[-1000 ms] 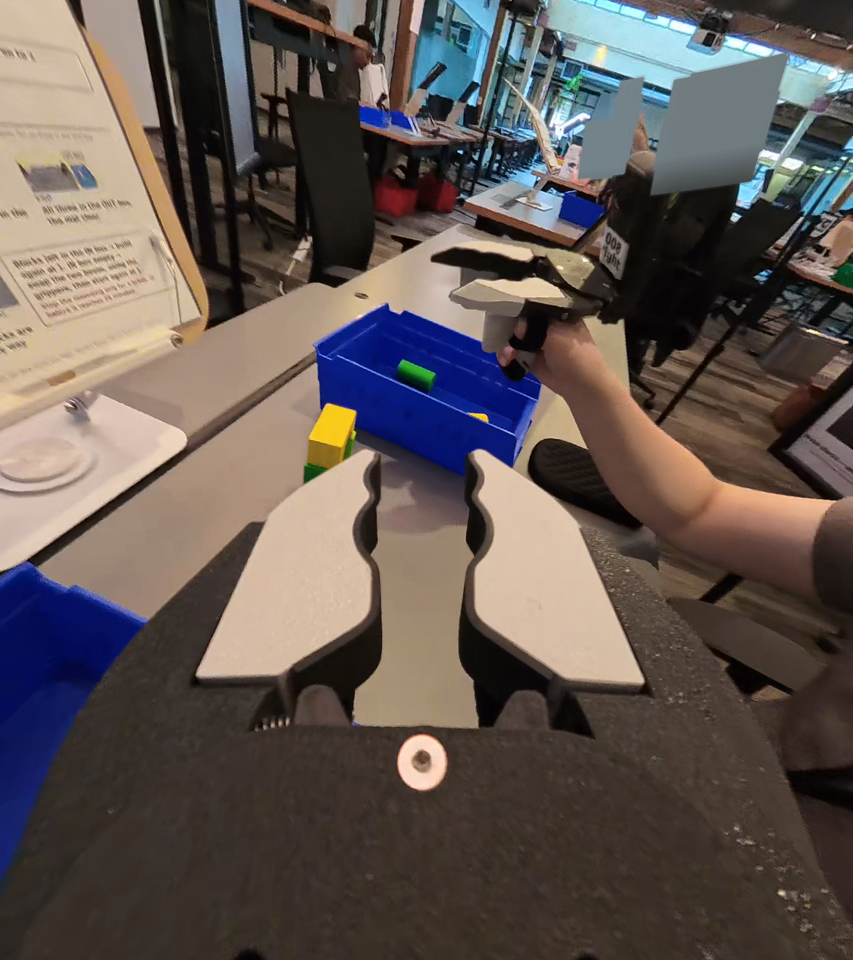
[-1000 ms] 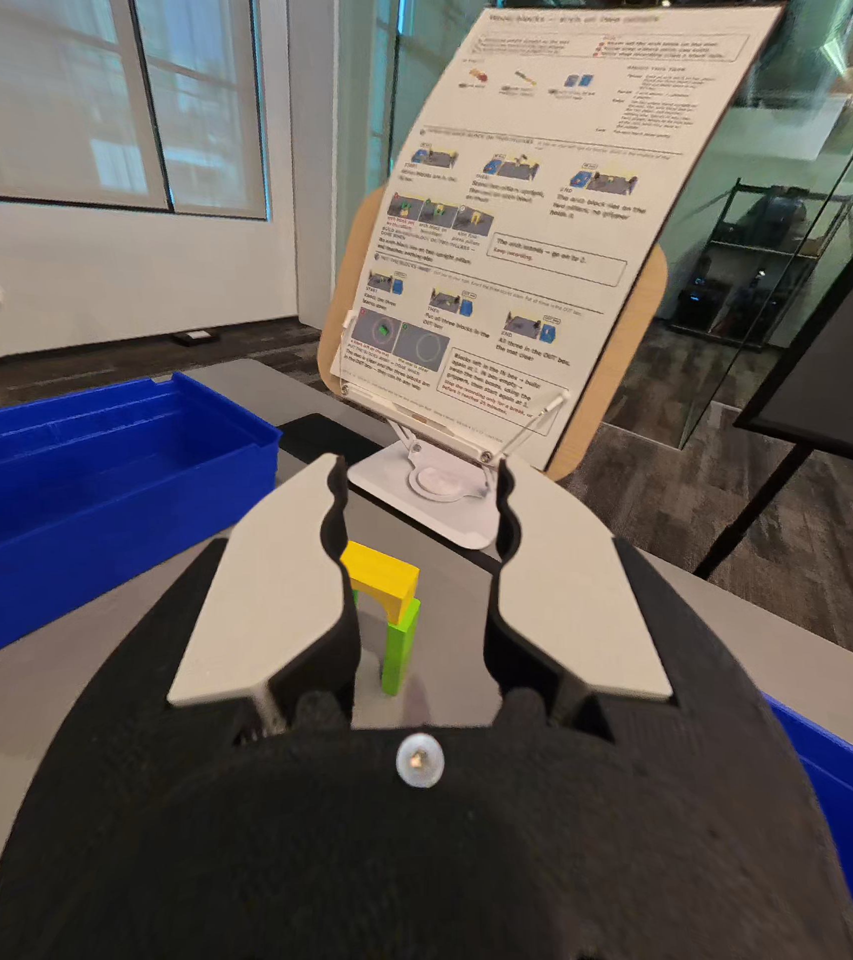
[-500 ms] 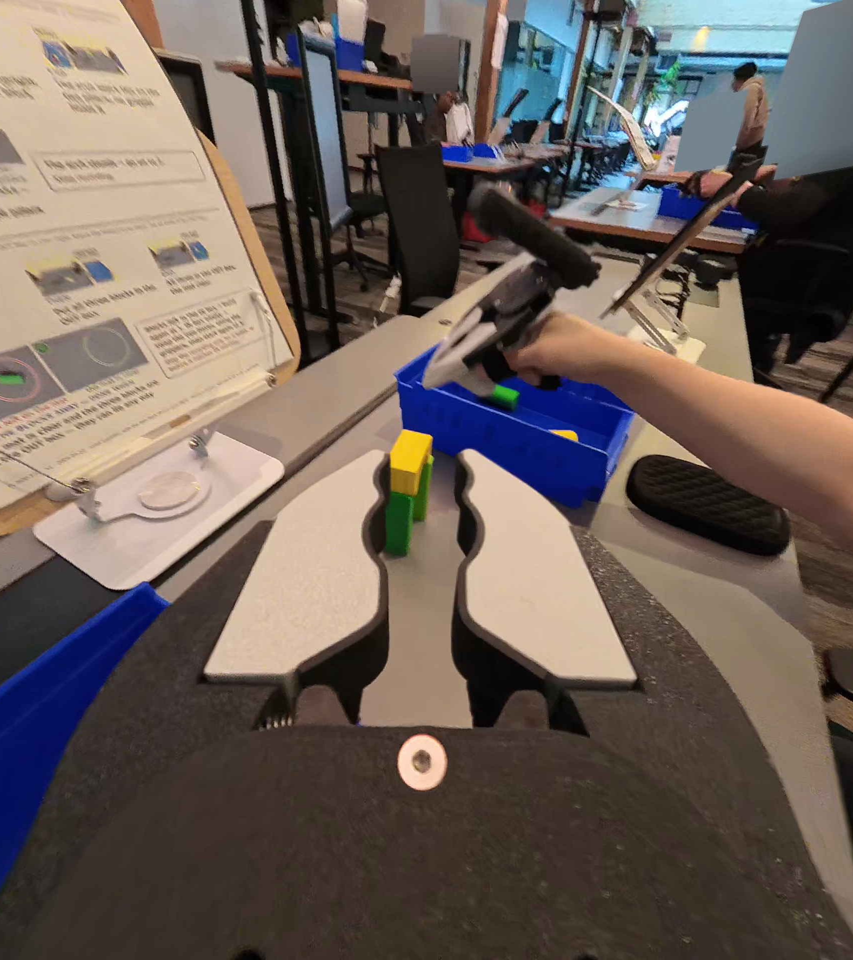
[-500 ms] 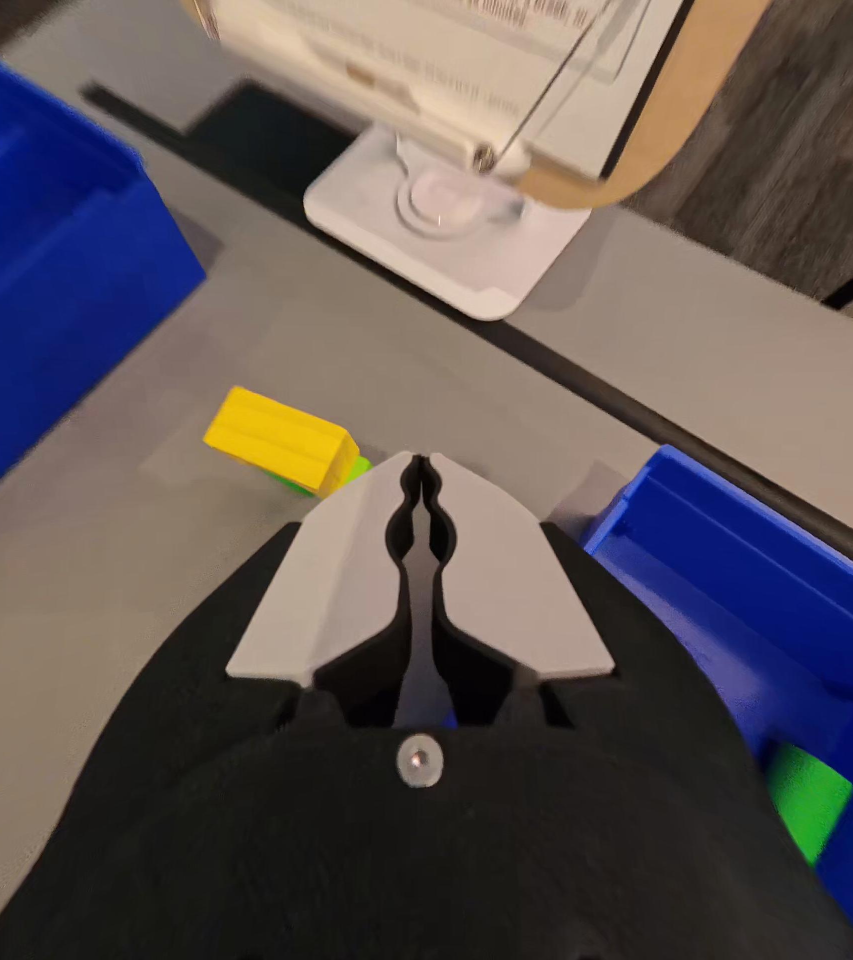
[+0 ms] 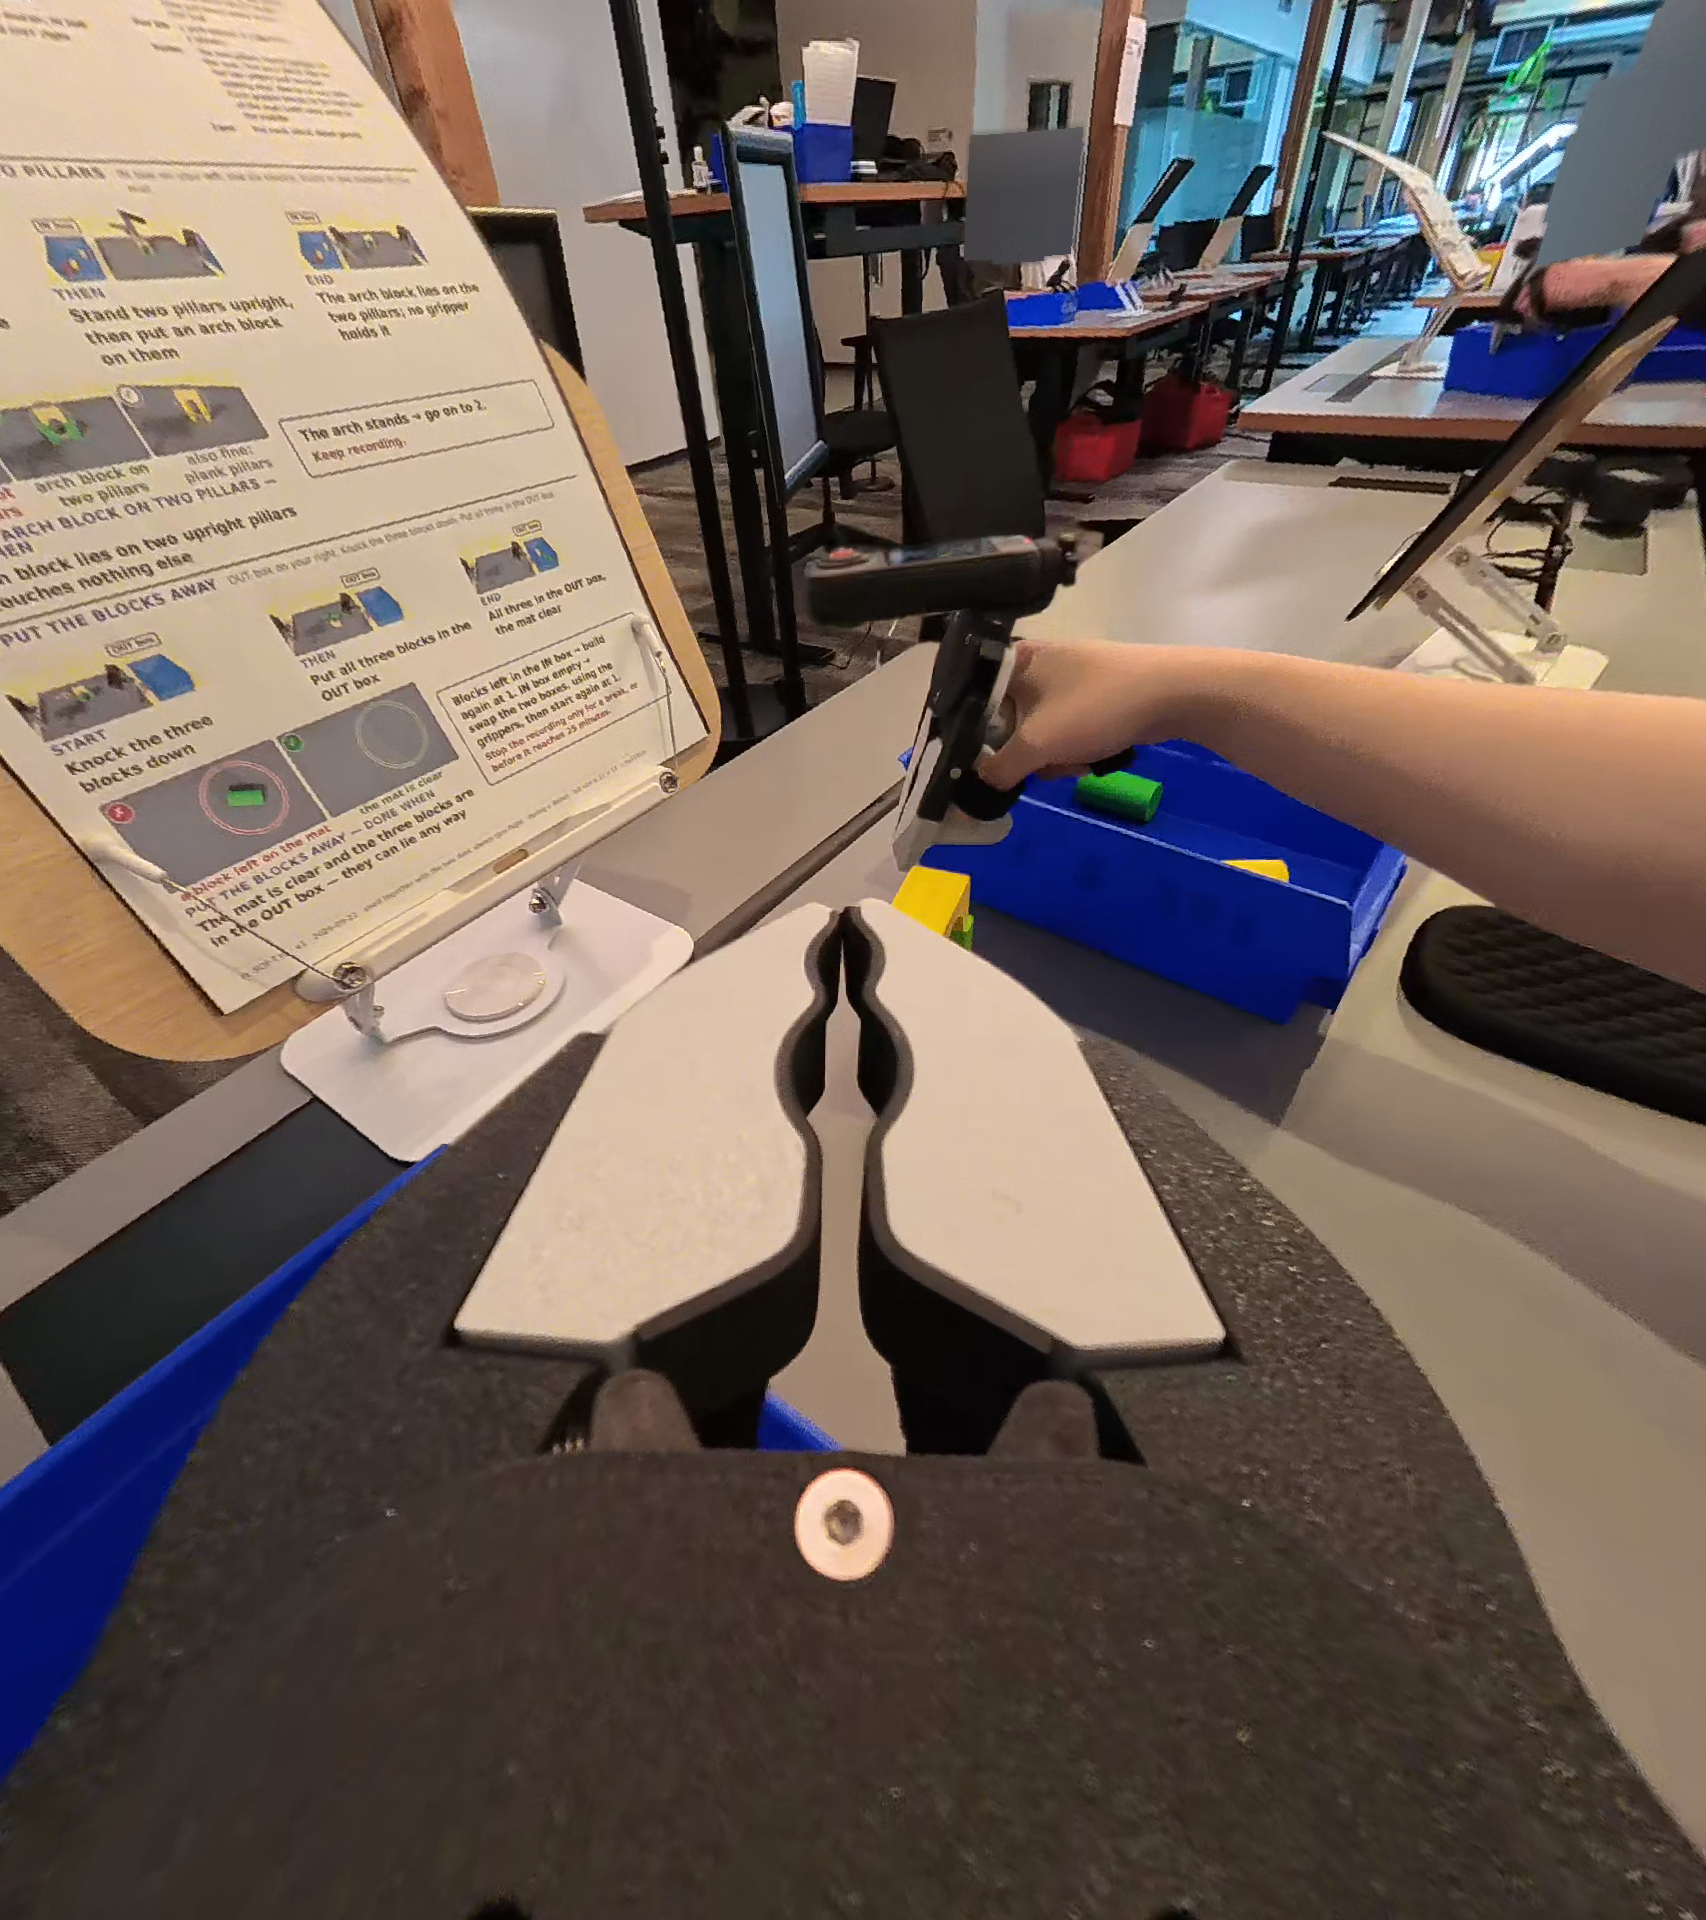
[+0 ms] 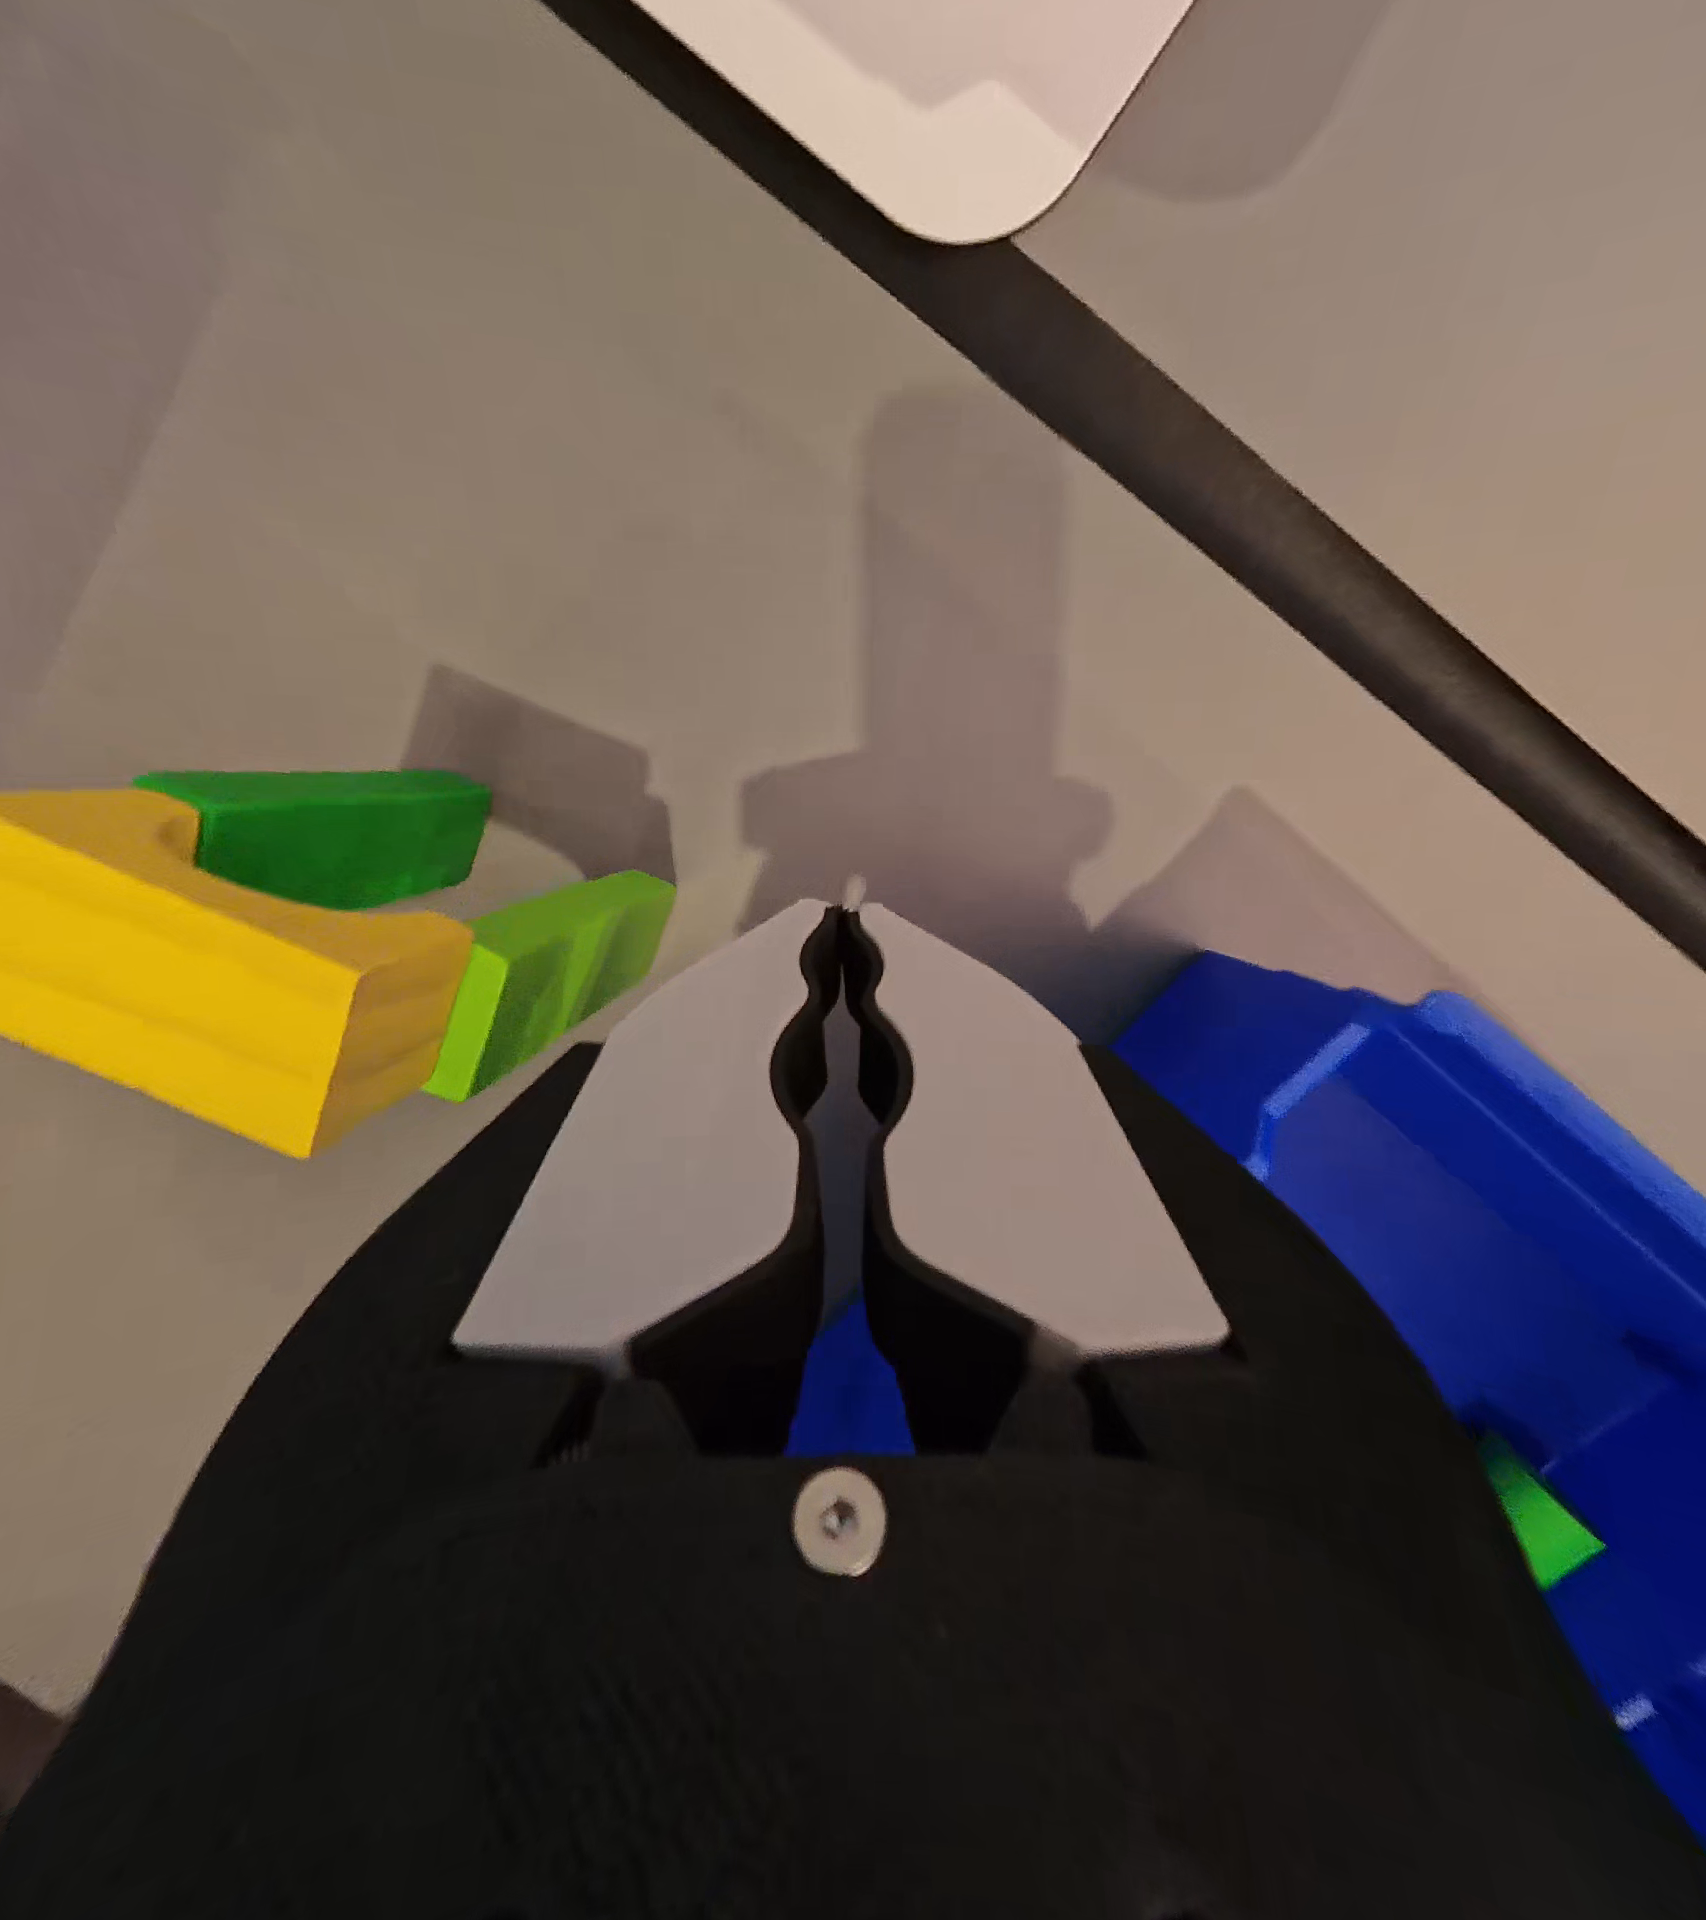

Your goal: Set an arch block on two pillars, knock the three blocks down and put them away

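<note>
In the right wrist view the yellow arch block (image 6: 153, 966) sits on a dark green pillar (image 6: 329, 831) and a light green pillar (image 6: 558, 966), seen from above on the grey table. My right gripper (image 6: 844, 914) is shut with nothing between its pads, pointing down just right of the light green pillar. In the left wrist view my left gripper (image 5: 844, 920) is shut and holds nothing. The arch block (image 5: 932, 896) shows just past its tips, with the right gripper (image 5: 942, 821) hanging over it.
A blue bin (image 5: 1171, 914) behind the arch holds a green cylinder (image 5: 1119, 795) and a yellow piece (image 5: 1256, 869); it also shows in the right wrist view (image 6: 1451, 1143). A second blue bin (image 5: 49, 1558) is at my near left. An instruction board on a white stand (image 5: 475, 1029) is to the left. Some 35 centimetres of space lies between my two pairs of fingers. From my right tips it is roughly 10 centimetres to the yellow arch block (image 6: 153, 966); from my left, 25 centimetres. The left camera catches it too, in the left wrist view (image 5: 918, 896).
Both grippers closed with nothing between the pads. The right gripper tipped downward and came down beside the arch. The left gripper swung so the arch now sits just past its tips.
</note>
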Action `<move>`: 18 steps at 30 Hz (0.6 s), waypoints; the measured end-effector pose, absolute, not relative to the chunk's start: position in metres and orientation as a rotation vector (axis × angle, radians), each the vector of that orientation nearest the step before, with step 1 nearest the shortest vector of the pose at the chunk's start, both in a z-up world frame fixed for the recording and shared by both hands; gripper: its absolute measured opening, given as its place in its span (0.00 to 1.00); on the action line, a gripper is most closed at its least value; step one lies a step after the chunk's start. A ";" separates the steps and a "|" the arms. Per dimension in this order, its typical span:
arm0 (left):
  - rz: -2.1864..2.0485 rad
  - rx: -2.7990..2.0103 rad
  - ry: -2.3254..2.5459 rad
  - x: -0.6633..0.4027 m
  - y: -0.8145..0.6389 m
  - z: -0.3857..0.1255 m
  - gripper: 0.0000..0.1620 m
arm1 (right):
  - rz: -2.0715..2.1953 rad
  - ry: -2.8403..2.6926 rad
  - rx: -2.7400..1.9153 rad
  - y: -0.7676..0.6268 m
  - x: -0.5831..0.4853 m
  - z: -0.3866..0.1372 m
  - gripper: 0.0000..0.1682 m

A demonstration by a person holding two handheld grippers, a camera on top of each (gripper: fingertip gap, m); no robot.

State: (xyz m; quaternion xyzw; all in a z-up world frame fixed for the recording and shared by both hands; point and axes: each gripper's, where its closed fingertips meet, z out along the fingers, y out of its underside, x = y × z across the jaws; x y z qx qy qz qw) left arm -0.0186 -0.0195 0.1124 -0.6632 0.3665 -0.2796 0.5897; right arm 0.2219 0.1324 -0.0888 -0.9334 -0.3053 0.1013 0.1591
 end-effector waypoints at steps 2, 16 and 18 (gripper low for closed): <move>-0.630 -1.542 0.872 -0.017 -0.022 0.113 0.00 | 0.327 -0.848 -2.692 0.135 0.220 -0.094 0.01; -0.637 -1.558 0.908 -0.014 -0.028 0.111 0.00 | 0.297 -0.860 -2.724 0.145 0.235 -0.097 0.01; -0.639 -1.561 0.907 -0.014 -0.028 0.111 0.00 | 0.286 -0.868 -2.724 0.145 0.235 -0.097 0.01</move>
